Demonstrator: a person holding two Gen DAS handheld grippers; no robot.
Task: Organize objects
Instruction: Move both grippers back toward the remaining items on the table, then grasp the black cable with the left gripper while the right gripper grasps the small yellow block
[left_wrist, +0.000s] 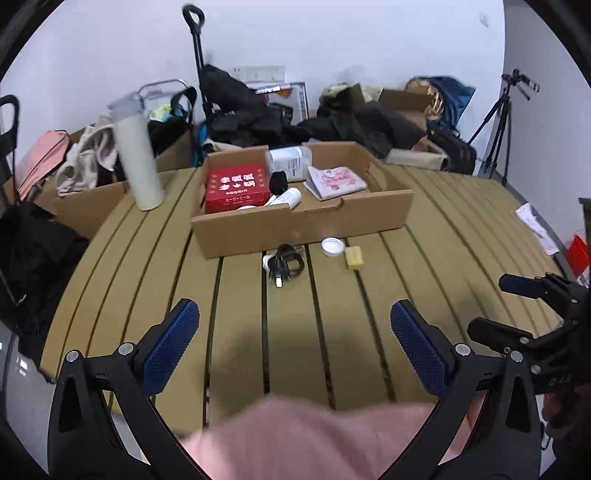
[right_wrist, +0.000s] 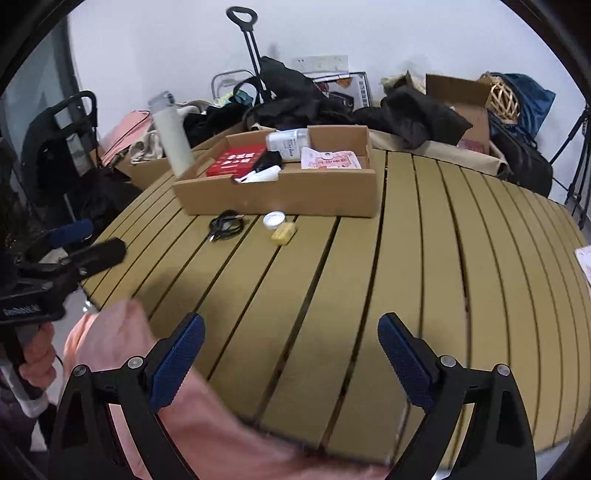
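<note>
A shallow cardboard box (left_wrist: 306, 225) (right_wrist: 288, 197) stands on the slatted table. It holds a red box (left_wrist: 236, 188) (right_wrist: 236, 160), a clear jar (left_wrist: 290, 160) (right_wrist: 290, 142), a pink packet (left_wrist: 336, 181) (right_wrist: 330, 160), a white tube (left_wrist: 286, 197) (right_wrist: 262, 174) and a small black item (left_wrist: 277, 181). In front of it lie a coiled black cable (left_wrist: 284, 263) (right_wrist: 226, 224), a white lid (left_wrist: 332, 246) (right_wrist: 274, 219) and a yellow block (left_wrist: 354, 257) (right_wrist: 283, 233). My left gripper (left_wrist: 295, 347) (right_wrist: 86, 240) is open and empty. My right gripper (right_wrist: 291, 354) (left_wrist: 506, 306) is open and empty.
A tall white bottle (left_wrist: 136, 155) (right_wrist: 171, 136) stands left of the box. Beyond the slatted table (left_wrist: 236, 325) (right_wrist: 424, 277) are bags, clothes, cardboard boxes, a trolley handle (left_wrist: 195, 48) and a tripod (left_wrist: 498, 129). Pink cloth (left_wrist: 314, 439) (right_wrist: 207, 428) lies below the grippers.
</note>
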